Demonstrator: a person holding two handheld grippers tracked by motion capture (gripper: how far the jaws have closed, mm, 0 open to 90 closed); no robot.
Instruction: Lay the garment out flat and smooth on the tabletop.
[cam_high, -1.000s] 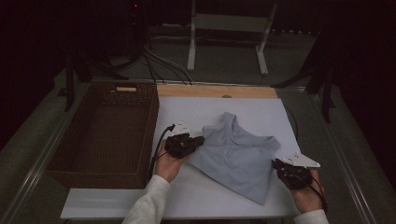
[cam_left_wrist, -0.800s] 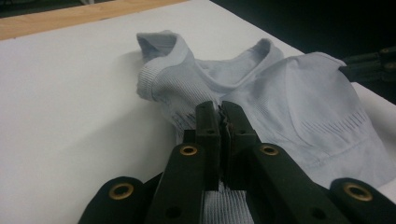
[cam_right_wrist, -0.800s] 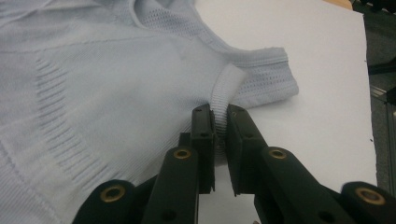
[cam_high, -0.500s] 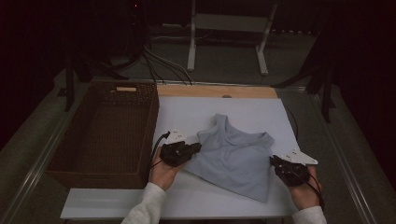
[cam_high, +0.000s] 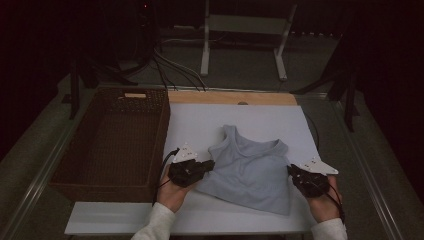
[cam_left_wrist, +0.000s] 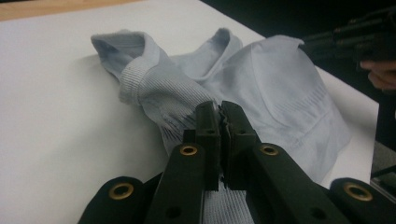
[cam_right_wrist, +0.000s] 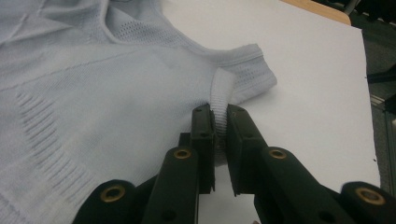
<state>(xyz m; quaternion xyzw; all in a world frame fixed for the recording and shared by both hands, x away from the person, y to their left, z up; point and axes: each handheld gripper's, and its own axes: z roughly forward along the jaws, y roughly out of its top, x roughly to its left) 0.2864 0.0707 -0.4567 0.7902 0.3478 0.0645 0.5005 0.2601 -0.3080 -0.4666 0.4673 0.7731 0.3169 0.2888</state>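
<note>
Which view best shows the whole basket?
The high view: the basket sits entire at the table's left edge, beside the left claw pinching the top. The two gripper views look along their jaws at the top and the white table instead.

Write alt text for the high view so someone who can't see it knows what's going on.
A person's two handheld grippers pinch opposite edges of a pale blue tank top lying on a white table: the left gripper at its left side, the right gripper at its right. A brown wicker basket sits beside the table's left edge.
</note>
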